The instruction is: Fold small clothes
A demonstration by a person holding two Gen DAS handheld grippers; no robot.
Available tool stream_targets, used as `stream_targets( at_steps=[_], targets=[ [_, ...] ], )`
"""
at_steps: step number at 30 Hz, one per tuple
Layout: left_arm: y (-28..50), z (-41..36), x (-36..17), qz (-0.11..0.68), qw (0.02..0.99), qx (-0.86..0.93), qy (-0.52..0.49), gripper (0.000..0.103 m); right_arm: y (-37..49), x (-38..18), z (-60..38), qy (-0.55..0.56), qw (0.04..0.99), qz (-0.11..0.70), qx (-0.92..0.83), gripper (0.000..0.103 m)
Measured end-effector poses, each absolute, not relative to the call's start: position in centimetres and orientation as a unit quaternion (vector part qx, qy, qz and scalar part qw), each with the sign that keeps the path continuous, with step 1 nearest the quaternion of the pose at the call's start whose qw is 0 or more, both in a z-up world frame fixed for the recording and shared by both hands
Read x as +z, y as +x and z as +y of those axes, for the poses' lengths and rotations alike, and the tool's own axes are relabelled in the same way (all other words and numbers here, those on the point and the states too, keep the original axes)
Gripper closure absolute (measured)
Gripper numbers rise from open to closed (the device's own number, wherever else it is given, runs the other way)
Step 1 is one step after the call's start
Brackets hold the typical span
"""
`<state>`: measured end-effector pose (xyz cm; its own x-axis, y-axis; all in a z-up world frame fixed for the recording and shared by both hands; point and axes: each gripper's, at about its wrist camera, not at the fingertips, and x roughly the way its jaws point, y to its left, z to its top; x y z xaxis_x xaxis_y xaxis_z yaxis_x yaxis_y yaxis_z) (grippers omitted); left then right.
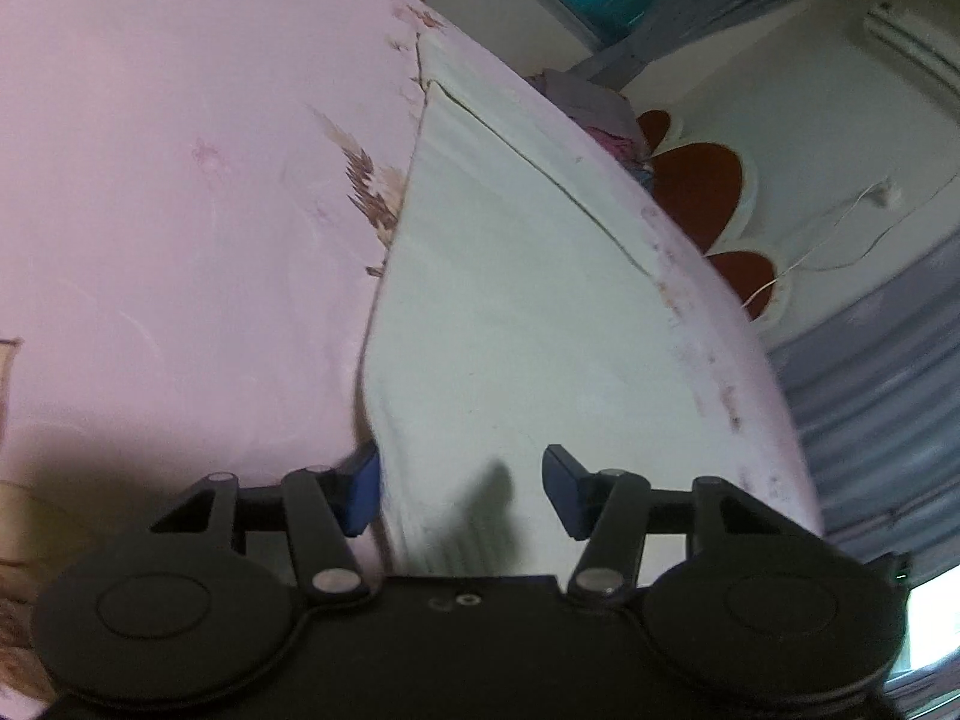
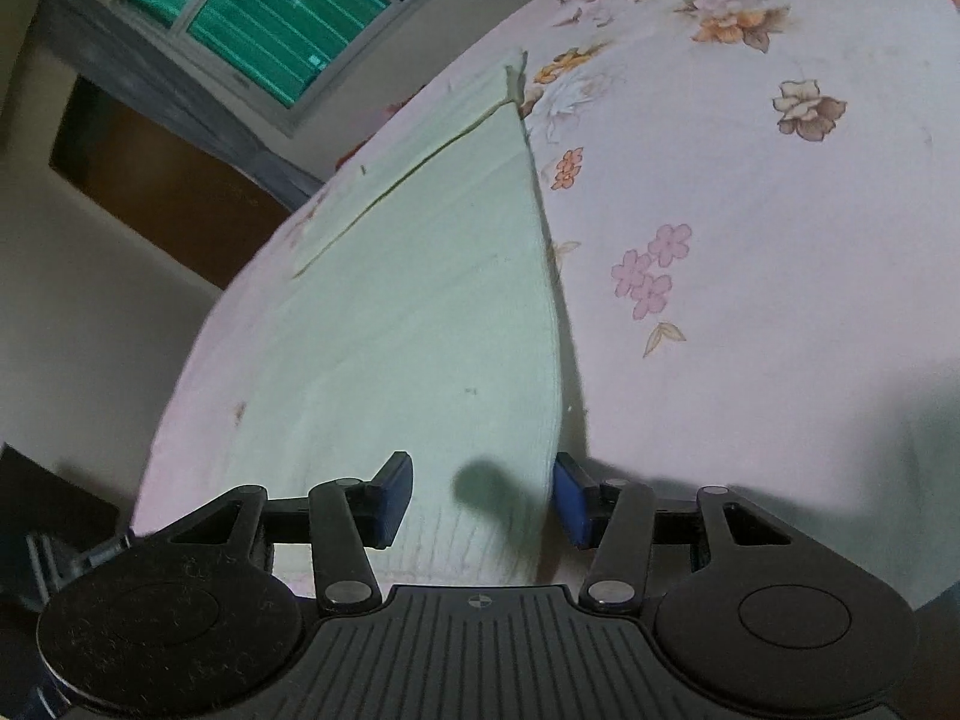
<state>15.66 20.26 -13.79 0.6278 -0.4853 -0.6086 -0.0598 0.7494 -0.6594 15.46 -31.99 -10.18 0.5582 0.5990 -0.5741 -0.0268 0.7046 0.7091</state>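
Note:
A pale greenish-white knitted garment (image 1: pixel 510 312) lies flat on a pink flowered bedsheet (image 1: pixel 180 180), near the bed's edge. My left gripper (image 1: pixel 461 495) is open, its blue pads (image 1: pixel 364 495) astride the garment's near left corner. In the right wrist view the same garment (image 2: pixel 420 312) stretches away from me. My right gripper (image 2: pixel 483 501) is open, its pads (image 2: pixel 570 504) astride the garment's near right edge. A folded layer edge shows at the garment's far end (image 2: pixel 420 156).
The bedsheet (image 2: pixel 750 210) spreads wide to the right in the right wrist view. The bed's edge (image 1: pixel 720 348) drops off beside the garment. A heap of clothes (image 1: pixel 600 114) lies at the far end. A window (image 2: pixel 270 12) and wall stand beyond.

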Motion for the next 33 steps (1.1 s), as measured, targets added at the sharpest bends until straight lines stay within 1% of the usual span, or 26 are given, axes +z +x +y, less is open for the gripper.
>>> stream_targets(
  at_steps=[2,3,4,5,6,7,8,9,11,15,21,26,29,33],
  targets=[
    [15.9,20.2,-14.1,0.412,0.836,-0.125,-0.341,0.051,16.2,-10.3,-32.2,0.347,0.813,0.425,0.193,0.053],
    [16.1,20.1,-14.1,0.411,0.836,-0.124,-0.342,0.052,16.6,-10.4,-32.2,0.354,0.811,0.425,0.193,0.057],
    [16.1,19.9,-14.2,0.411,0.838,-0.119,-0.338,0.058,16.9,-10.6,-32.3,0.359,0.808,0.426,0.194,0.062],
    [16.0,19.7,-14.3,0.412,0.841,-0.113,-0.333,0.062,17.1,-10.8,-32.4,0.363,0.803,0.43,0.197,0.069],
    [15.9,19.7,-14.3,0.41,0.842,-0.11,-0.333,0.065,17.3,-10.9,-32.4,0.364,0.799,0.434,0.2,0.072],
    [15.8,19.8,-14.5,0.409,0.843,-0.107,-0.333,0.077,17.3,-11.0,-32.3,0.362,0.799,0.436,0.203,0.075],
    [15.8,19.9,-14.7,0.412,0.843,-0.099,-0.331,0.098,17.2,-11.1,-32.3,0.357,0.798,0.439,0.208,0.083],
    [15.7,20.0,-14.9,0.416,0.843,-0.092,-0.33,0.1,17.2,-11.2,-32.2,0.352,0.797,0.442,0.213,0.097],
    [15.1,20.5,-14.9,0.397,0.842,-0.088,-0.355,0.1,16.7,-11.3,-32.1,0.342,0.801,0.441,0.217,0.1],
    [14.5,20.9,-13.7,0.357,0.847,-0.089,-0.383,0.1,16.4,-10.5,-32.7,0.35,0.809,0.414,0.227,0.1],
    [16.9,21.3,-9.9,0.306,0.855,-0.101,-0.405,0.1,18.9,-6.5,-33.0,0.347,0.829,0.361,0.248,0.1],
    [22.2,21.7,-5.9,0.258,0.868,-0.123,-0.406,0.1,23.2,-1.8,-32.4,0.339,0.849,0.307,0.265,0.1],
    [26.9,21.7,-3.8,0.235,0.874,-0.138,-0.402,0.1,27.0,0.5,-31.9,0.333,0.86,0.281,0.265,0.1],
    [33.9,21.6,-2.5,0.224,0.878,-0.142,-0.399,0.1,33.5,2.5,-31.8,0.336,0.87,0.261,0.25,0.1]
  ],
)
